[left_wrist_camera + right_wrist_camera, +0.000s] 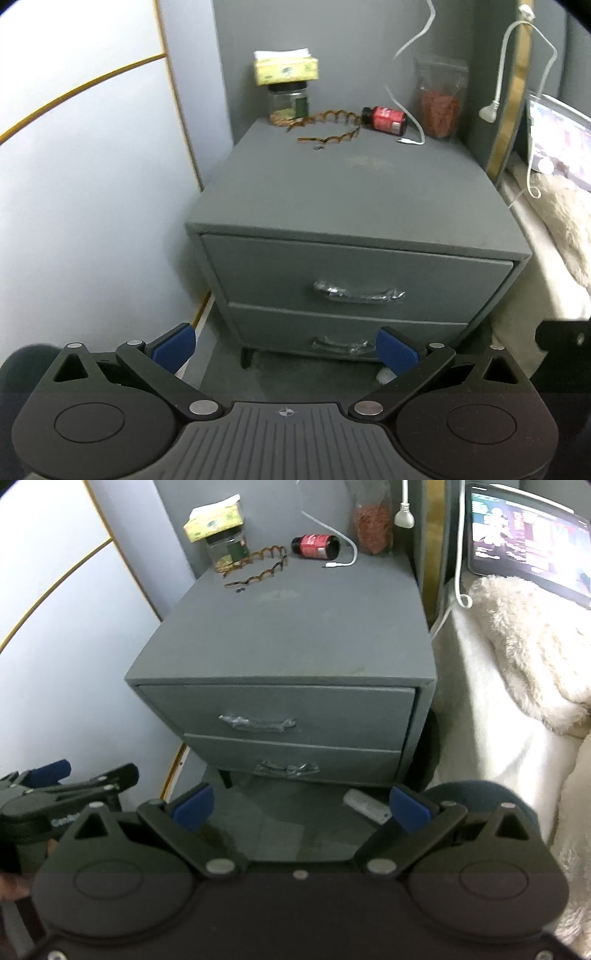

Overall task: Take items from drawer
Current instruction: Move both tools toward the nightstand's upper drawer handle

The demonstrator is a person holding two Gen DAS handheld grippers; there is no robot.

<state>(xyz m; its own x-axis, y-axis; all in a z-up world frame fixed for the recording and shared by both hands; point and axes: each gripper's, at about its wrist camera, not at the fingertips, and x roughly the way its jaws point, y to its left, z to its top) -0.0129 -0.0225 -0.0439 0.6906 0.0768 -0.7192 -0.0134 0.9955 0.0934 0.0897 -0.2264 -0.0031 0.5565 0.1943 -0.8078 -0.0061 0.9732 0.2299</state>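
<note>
A grey nightstand [332, 192] [295, 635] has two shut drawers. The top drawer [354, 273] [288, 712] has a plastic-wrapped metal handle [356, 291] [258, 722]. The bottom drawer [343, 338] [295, 762] has a like handle [288, 768]. My left gripper [286, 349] is open and empty, held in front of and below the drawers. My right gripper [303, 808] is open and empty, also short of the drawers. The left gripper also shows at the lower left of the right wrist view [55, 786].
On the nightstand top stand a jar [288, 105] with a tissue box [284, 68] on it, hair combs [328, 125], a red bottle [384, 120] on its side, a snack bag [439, 99] and a white cable [410, 140]. A bed with a fluffy blanket [517, 646] and a tablet [524, 535] is to the right. A white object [365, 806] lies on the floor. A wall is to the left.
</note>
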